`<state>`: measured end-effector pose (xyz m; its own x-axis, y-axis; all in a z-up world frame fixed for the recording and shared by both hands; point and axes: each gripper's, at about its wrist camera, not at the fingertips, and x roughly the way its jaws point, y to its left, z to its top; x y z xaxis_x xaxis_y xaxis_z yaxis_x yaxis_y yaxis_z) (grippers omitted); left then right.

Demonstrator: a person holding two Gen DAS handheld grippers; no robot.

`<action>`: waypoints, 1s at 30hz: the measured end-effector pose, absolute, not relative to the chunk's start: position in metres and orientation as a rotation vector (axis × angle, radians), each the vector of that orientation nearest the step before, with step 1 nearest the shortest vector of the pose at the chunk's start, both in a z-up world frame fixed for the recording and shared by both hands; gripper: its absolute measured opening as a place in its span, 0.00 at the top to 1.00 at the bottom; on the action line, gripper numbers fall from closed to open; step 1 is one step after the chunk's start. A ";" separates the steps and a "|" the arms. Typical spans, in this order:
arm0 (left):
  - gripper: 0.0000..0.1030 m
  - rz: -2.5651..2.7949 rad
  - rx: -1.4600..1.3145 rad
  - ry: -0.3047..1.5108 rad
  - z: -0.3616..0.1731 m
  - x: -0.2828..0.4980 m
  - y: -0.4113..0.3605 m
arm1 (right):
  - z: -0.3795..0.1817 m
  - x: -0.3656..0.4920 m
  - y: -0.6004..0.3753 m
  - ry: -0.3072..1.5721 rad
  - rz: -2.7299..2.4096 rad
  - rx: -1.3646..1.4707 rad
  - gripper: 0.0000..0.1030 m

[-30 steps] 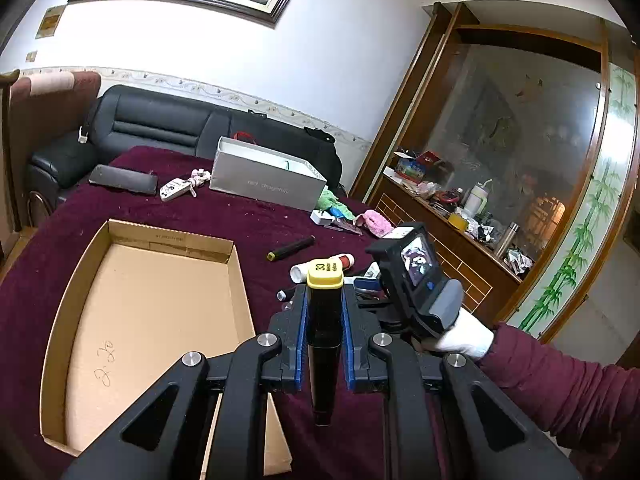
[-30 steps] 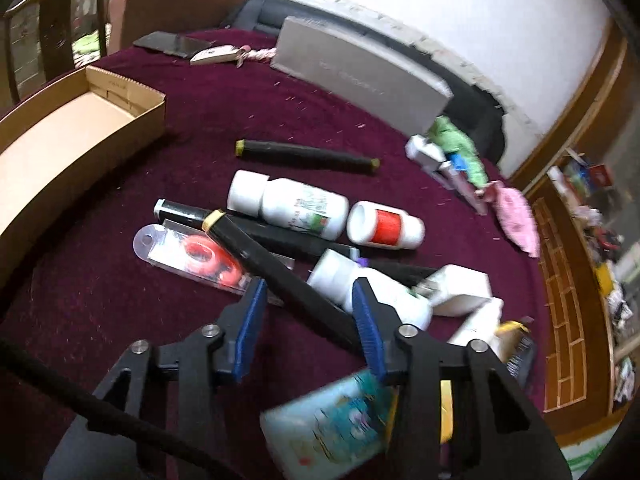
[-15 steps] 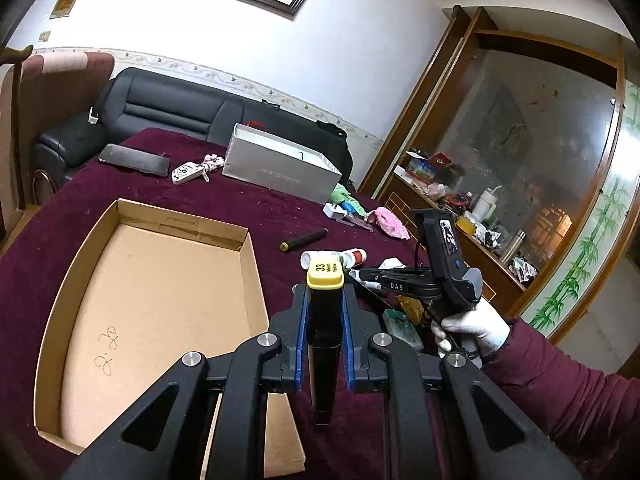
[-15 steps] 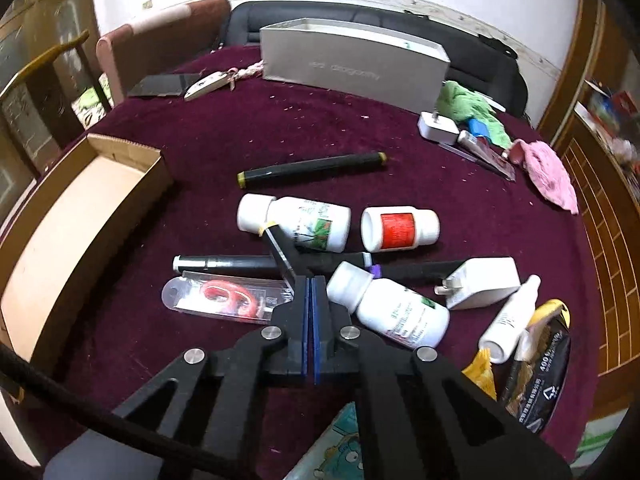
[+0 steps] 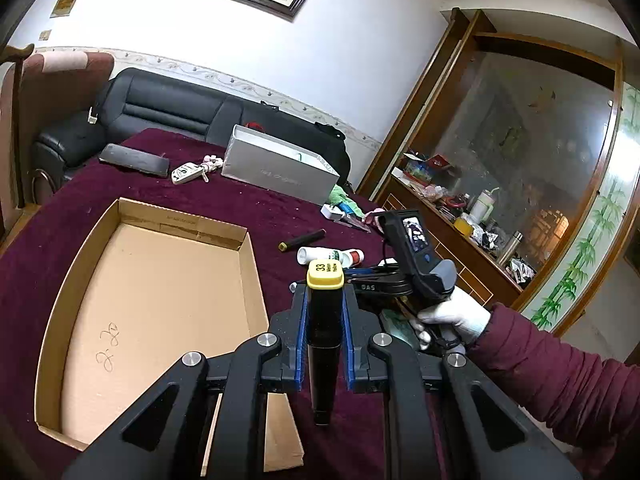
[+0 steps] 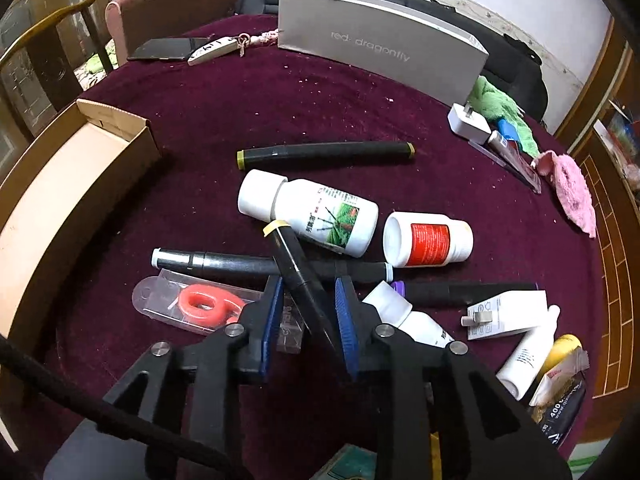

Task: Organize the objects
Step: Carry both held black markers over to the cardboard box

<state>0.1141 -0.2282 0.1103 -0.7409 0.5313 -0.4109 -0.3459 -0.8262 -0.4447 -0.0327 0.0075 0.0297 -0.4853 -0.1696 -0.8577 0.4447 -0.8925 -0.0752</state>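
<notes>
My left gripper (image 5: 324, 316) is shut on a black marker with a yellow cap marked 33 (image 5: 324, 280), held above the table just right of the open cardboard box (image 5: 152, 300). My right gripper (image 6: 308, 300) is open, its jaws astride a black marker with a pale yellow cap (image 6: 296, 268) that slants across another black marker (image 6: 224, 262). Around them lie a white bottle with a green label (image 6: 316, 220), a white bottle with a red label (image 6: 428, 240) and a red ring in clear packaging (image 6: 200, 304). The box corner also shows in the right wrist view (image 6: 116, 120).
A third black marker (image 6: 324, 152) lies farther back. A grey box (image 6: 380, 52), a key fob (image 6: 212, 50), a phone (image 6: 164, 50), a white charger (image 6: 468, 124), green cloth (image 6: 500, 108) and pink cloth (image 6: 568, 184) sit beyond. Tubes and packets (image 6: 528, 344) crowd the right.
My right gripper closed half a second ago and has now opened again around the slanted marker. My left gripper has kept its marker while shifting a little relative to the box.
</notes>
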 end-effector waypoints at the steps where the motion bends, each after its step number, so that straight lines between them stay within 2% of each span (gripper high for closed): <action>1: 0.88 2.514 -0.737 -0.477 0.109 0.114 -0.230 | 0.032 -0.032 0.010 0.394 -2.408 1.341 0.86; 8: 0.88 2.532 -0.721 -0.493 0.112 0.119 -0.233 | 0.057 -0.010 0.043 0.058 -2.435 1.279 0.88; 13: 0.88 2.549 -0.682 -0.467 0.123 0.128 -0.231 | 0.093 0.023 0.055 -0.106 -2.444 1.132 0.88; 22: 0.88 2.664 -0.627 -0.379 0.148 0.142 -0.250 | 0.163 0.080 0.009 -0.153 -2.346 0.857 0.88; 30: 0.88 2.710 -0.713 -0.364 0.140 0.112 -0.273 | 0.151 0.097 -0.063 -0.120 -2.208 0.876 0.88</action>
